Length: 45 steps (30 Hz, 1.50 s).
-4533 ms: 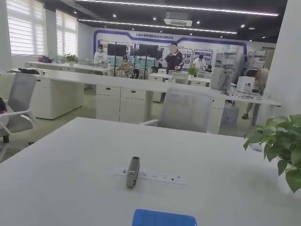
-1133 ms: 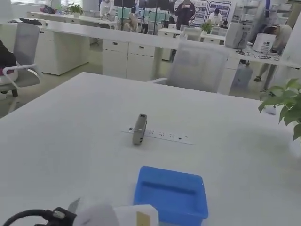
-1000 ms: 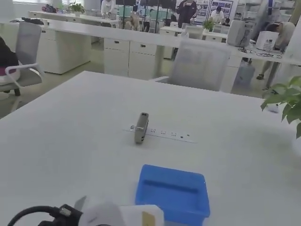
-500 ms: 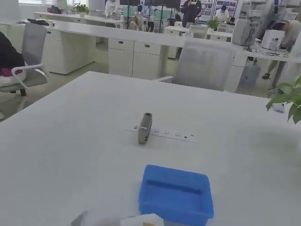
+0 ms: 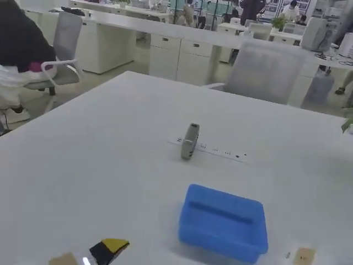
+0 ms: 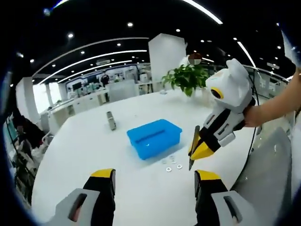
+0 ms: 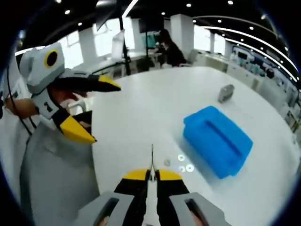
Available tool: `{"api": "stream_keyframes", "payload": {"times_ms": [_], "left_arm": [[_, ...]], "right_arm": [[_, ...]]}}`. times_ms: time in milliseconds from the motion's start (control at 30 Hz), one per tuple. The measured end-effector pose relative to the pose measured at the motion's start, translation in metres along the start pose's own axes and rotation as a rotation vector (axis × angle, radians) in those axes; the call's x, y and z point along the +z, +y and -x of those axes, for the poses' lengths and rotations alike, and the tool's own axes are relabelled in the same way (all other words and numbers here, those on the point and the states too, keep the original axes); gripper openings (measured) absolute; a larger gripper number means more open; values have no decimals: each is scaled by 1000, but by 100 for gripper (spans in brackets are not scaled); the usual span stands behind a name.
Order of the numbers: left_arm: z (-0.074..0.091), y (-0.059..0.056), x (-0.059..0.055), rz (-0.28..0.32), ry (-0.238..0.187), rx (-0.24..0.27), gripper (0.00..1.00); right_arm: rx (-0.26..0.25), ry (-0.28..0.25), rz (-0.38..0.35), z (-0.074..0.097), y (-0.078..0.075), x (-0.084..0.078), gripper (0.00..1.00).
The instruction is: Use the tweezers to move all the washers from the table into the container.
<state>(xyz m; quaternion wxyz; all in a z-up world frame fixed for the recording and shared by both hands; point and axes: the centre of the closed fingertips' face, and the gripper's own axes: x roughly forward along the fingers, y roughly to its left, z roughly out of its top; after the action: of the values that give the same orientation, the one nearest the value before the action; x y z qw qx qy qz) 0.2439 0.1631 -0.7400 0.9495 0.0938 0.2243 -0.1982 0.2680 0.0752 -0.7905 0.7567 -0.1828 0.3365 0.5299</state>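
Left gripper (image 6: 155, 175), frame bottom: jaws spread, empty. Right gripper (image 7: 151, 175) clamps slim metal tweezers (image 7: 152, 157). Small metal washers (image 7: 182, 164) beside blue plastic container (image 7: 235, 157), centre-right.

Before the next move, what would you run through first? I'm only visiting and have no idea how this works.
1. Tweezers held firmly: ok, the right gripper is shut on them.
2. Washers located: ok, a few lie on the table beside the container.
3. Container open on top: ok.
4. Tweezer tips at a washer: not ok, they stop short of the washers.
5. Left gripper out of the way: ok, open and holding nothing.
6. Exact washer count: cannot tell.
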Motion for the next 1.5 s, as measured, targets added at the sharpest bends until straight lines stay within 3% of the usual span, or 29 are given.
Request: {"api": "stream_keyframes", "payload": {"times_ms": [100, 167, 333, 433, 467, 567, 833, 1133, 1500], "left_arm": [[3, 8, -1, 68, -33, 64, 74], [4, 9, -2, 75, -38, 77, 81], [7, 16, -16, 66, 18, 146, 88], [9, 25, -15, 87, -25, 193, 99], [7, 26, -16, 139, -46, 188, 98], [5, 29, -18, 179, -34, 184, 99], [5, 28, -21, 163, -30, 181, 99], [2, 19, -28, 130, 22, 143, 99], [1, 17, -32, 116, 46, 135, 99]], "right_arm": [[-29, -33, -31, -5, -12, 10, 3], [-44, -48, -44, -8, -18, 14, 3], [-49, -60, -62, -18, -24, 21, 3], [-54, -67, -70, -23, -26, 23, 3], [-55, -66, -69, -25, -26, 22, 3], [-79, -47, -36, -28, -29, 19, 3], [-93, -35, -42, -38, -33, 11, 4], [-91, -50, -72, -42, -34, 14, 4], [-76, -22, -60, -36, -32, 13, 3]]}}
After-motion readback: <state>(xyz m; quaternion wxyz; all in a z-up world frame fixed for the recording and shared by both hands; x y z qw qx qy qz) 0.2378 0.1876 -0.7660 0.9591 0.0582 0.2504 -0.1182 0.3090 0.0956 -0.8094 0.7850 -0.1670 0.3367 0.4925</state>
